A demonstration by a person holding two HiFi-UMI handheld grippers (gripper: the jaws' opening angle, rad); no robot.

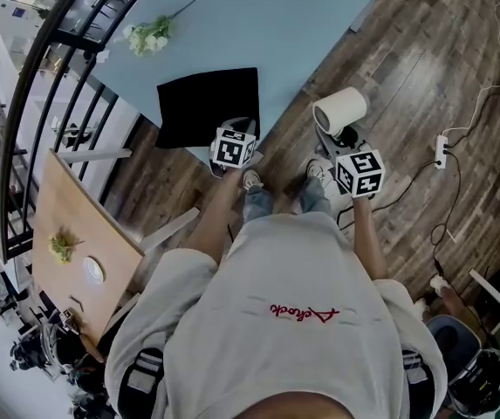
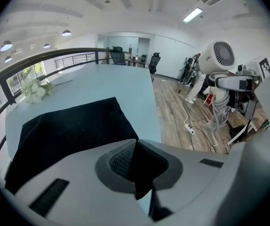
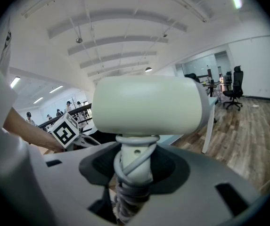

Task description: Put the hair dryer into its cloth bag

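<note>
The cream-white hair dryer (image 3: pixel 149 105), a fat round barrel on a slim handle wound with grey cord (image 3: pixel 125 192), stands upright in the right gripper (image 3: pixel 135 171), clamped by its handle, beside the pale blue table (image 1: pixel 276 24). The left gripper (image 2: pixel 137 161) pinches an edge of the flat black cloth bag (image 2: pixel 69 126) lying there.

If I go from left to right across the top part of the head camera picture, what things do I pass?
white flowers → black cloth bag → hair dryer → white power strip
</note>
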